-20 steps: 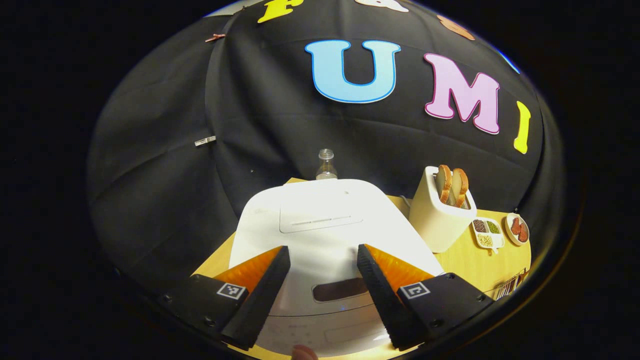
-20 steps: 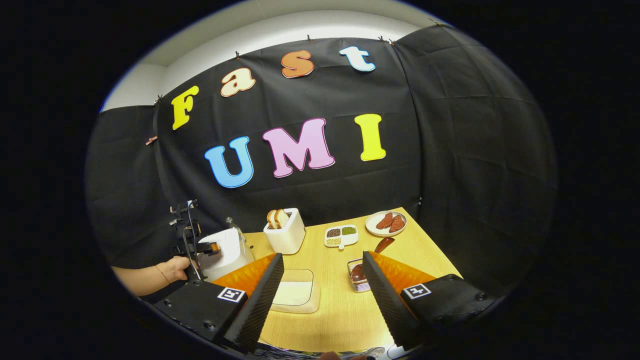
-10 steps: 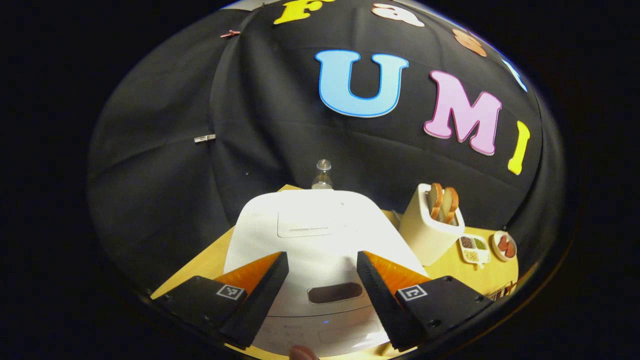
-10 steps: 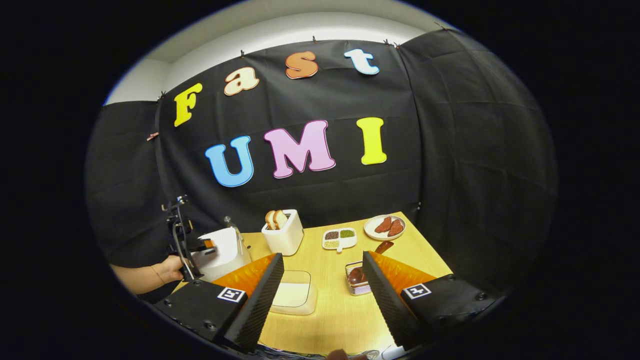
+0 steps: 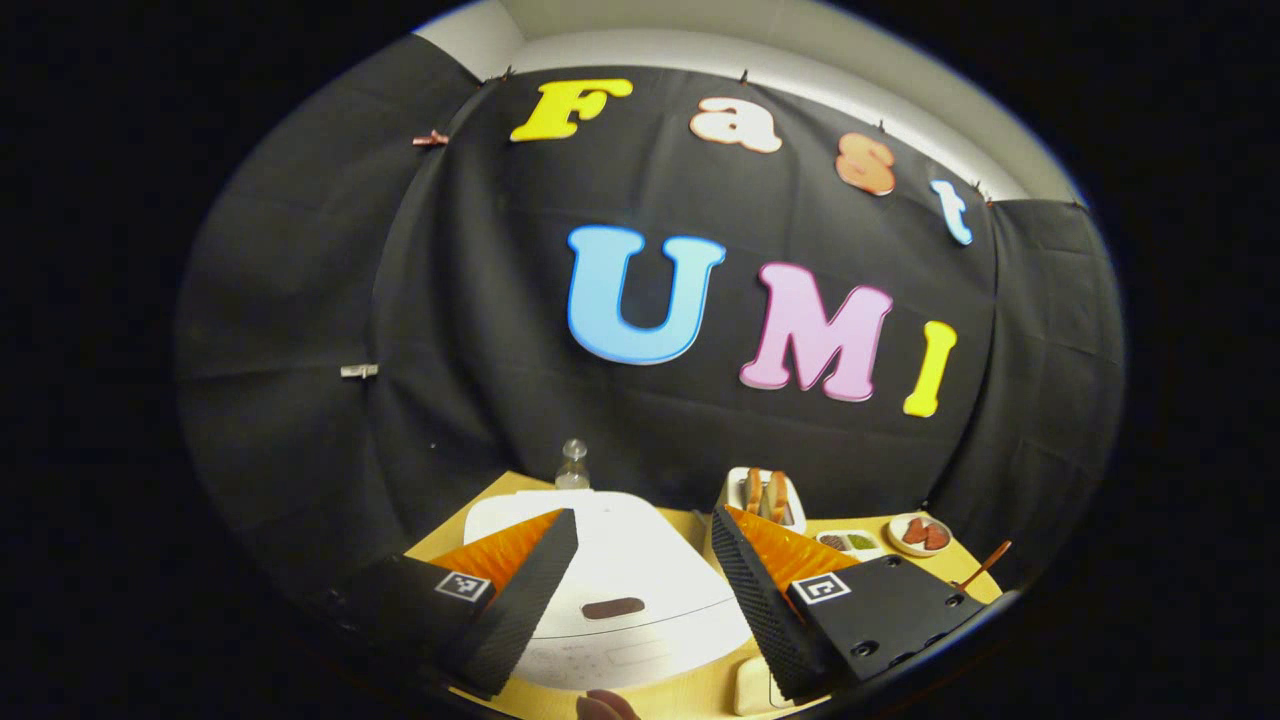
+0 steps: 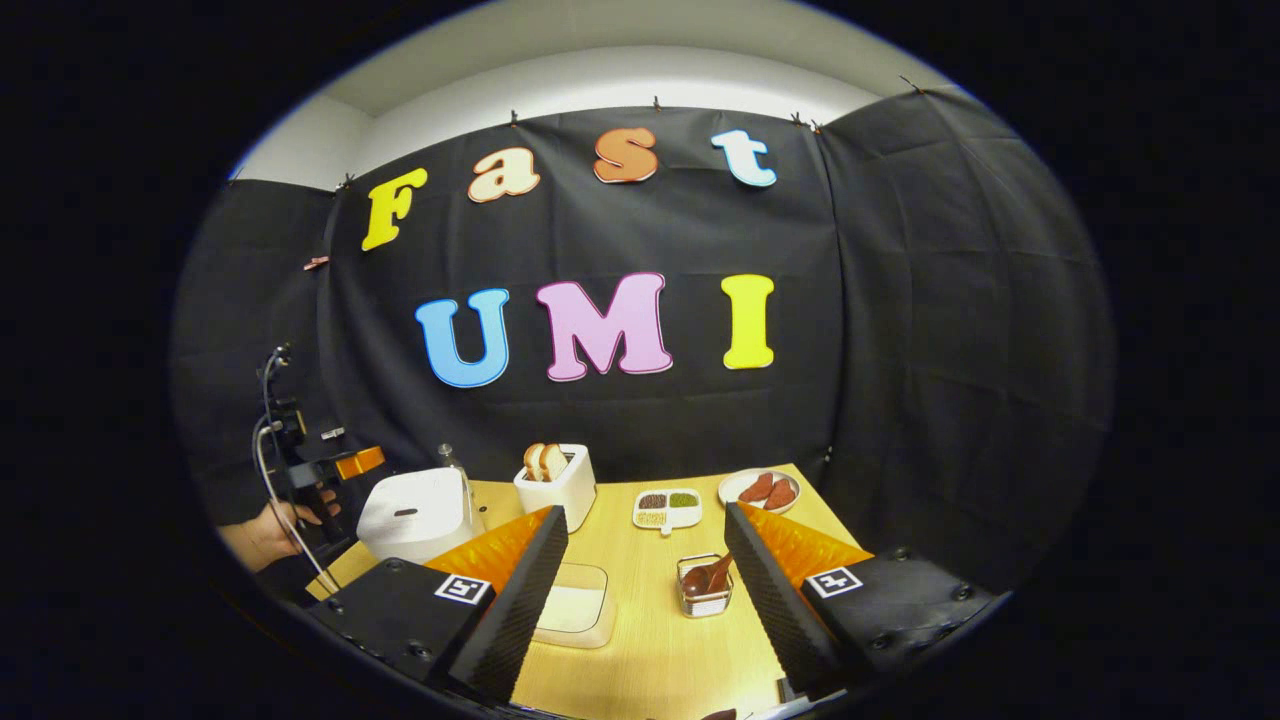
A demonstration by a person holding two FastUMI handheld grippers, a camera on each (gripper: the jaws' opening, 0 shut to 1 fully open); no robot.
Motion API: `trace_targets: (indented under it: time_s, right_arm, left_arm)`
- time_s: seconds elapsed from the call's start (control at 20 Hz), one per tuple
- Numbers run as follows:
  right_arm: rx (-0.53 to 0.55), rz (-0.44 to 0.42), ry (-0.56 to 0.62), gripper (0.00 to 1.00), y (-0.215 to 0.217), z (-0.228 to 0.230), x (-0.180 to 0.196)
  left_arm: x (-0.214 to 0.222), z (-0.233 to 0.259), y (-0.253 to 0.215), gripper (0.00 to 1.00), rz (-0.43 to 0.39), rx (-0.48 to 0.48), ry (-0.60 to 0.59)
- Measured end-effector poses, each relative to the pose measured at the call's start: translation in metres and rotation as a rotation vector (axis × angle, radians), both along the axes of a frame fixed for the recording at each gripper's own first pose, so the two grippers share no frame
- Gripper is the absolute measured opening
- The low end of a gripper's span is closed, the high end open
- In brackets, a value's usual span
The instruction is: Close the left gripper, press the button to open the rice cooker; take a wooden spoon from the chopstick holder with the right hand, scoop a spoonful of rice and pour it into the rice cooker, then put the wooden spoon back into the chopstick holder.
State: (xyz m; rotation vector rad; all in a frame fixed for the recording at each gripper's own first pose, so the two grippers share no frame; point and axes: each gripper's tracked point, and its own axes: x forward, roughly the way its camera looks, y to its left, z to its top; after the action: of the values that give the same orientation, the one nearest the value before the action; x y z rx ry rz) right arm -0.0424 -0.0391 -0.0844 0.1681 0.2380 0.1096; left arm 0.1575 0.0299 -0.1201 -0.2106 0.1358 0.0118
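Observation:
The white rice cooker point(image 5: 610, 570) sits with its lid down, a dark button slot point(image 5: 612, 608) on its front. My left gripper point(image 5: 640, 540) is open, raised above and in front of the cooker, touching nothing. In the right gripper view the cooker point(image 6: 415, 512) stands at the left of the table, with the left gripper point(image 6: 335, 465) held by a hand up beside it. My right gripper point(image 6: 645, 540) is open and empty above the table's near side. The wire chopstick holder point(image 6: 705, 590) with wooden spoons point(image 6: 708, 576) stands ahead of it. A shallow container of rice point(image 6: 575, 605) lies left of the holder.
A white toaster point(image 6: 556, 483) with bread slices stands behind the cooker's right side. A divided dish of beans point(image 6: 667, 505) and a plate of sausages point(image 6: 765, 488) sit at the back. A clear bottle point(image 5: 572, 465) stands behind the cooker. The wooden table point(image 6: 640, 650) runs between them.
My left gripper has pulled back and risen away from the cooker lid, so the cooker looks smaller and lower. The right gripper's view tilted up slightly; both grippers stay open.

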Motion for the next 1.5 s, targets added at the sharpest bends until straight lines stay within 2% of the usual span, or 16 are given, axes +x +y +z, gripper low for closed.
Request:
trace_targets:
  time_s: [0.2,0.55,1.0,1.2,1.5]
  right_arm:
    - [-0.081,0.007,-0.040,0.98,0.007,0.007,0.002]
    - [-0.104,-0.050,-0.152,0.98,0.012,0.036,0.012]
    - [-0.120,-0.093,-0.253,0.98,0.024,0.075,0.008]
    - [-0.191,-0.104,-0.289,0.98,0.027,0.084,-0.002]
    - [-0.220,-0.089,-0.285,0.97,0.042,0.081,-0.021]
  left_arm:
    - [-0.043,0.043,0.008,0.94,-0.013,0.048,-0.081]
    - [-0.120,0.094,0.024,0.94,-0.040,0.070,-0.182]
    - [-0.179,0.109,0.041,0.94,-0.037,0.106,-0.194]
    - [-0.197,0.109,0.043,0.94,-0.042,0.118,-0.193]
    - [-0.219,0.100,0.046,0.94,-0.040,0.119,-0.193]
